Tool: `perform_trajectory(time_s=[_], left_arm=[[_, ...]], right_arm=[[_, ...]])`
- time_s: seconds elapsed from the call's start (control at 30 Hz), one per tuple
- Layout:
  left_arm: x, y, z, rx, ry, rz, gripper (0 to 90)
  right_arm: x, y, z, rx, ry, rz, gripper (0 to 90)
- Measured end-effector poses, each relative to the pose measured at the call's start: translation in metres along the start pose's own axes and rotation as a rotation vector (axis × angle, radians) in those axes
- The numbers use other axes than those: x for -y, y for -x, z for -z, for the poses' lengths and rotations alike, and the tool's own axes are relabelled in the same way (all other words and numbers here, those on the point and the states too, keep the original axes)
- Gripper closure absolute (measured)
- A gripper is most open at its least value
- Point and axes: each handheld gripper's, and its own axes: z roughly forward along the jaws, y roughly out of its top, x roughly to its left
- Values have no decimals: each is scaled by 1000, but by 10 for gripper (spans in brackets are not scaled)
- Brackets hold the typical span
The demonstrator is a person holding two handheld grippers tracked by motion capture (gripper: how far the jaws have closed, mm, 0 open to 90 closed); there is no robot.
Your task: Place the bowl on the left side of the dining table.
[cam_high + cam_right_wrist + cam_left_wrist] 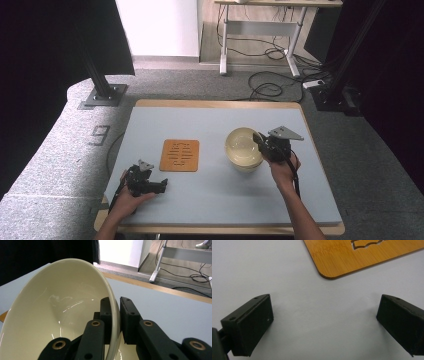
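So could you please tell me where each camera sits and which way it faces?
High view: above the person's side, looking forward and down on the pale blue table; both forearms, left claw and right claw show.
Left gripper view: on the left claw, facing the square bamboo trivet; jaws apart.
Right gripper view: on the right claw, jaws clamping the cream ceramic bowl.
Shared: high and right views show the bowl.
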Motion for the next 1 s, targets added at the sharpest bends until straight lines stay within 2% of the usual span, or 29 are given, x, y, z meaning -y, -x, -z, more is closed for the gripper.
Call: perform_trajectory(time_s=[1.0], left_arm=[[0,0,0,0,-1,0,8]], right_arm=[[-5,-17,-2,-50,28,16,802]])
